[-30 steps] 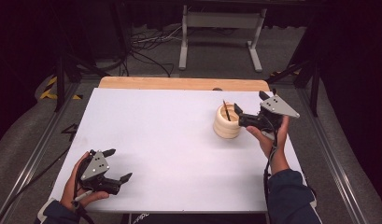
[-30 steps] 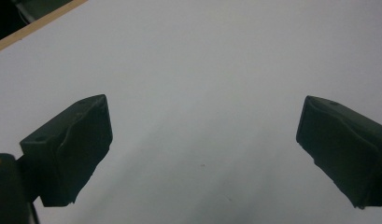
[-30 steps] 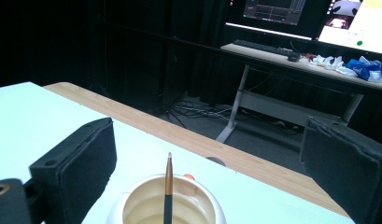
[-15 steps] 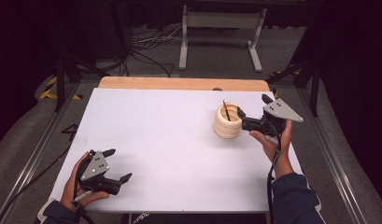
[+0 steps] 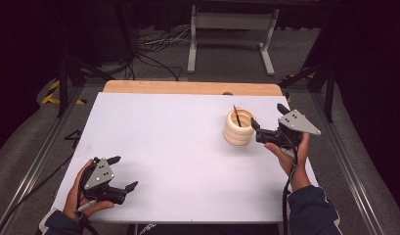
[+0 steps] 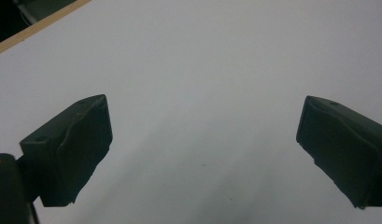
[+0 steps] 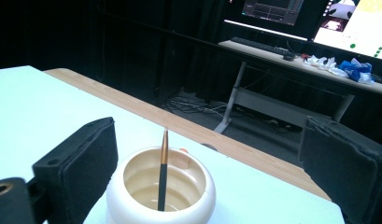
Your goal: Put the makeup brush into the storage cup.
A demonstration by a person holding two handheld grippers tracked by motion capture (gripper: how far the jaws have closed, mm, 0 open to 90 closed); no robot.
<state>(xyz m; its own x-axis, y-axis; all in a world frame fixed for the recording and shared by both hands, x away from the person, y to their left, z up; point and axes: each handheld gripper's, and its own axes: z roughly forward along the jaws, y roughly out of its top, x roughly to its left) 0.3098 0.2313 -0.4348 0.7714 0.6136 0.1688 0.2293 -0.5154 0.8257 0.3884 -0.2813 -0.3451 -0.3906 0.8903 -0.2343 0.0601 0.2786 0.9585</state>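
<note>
I am backing my right claw, jaws wide, off the cream ribbed wooden pot just ahead; the dark pencil inside looks delivered.

From above the near edge we look forward and down on the white table. Our right gripper view faces the ribbed pot closely; the left skims bare tabletop.
</note>
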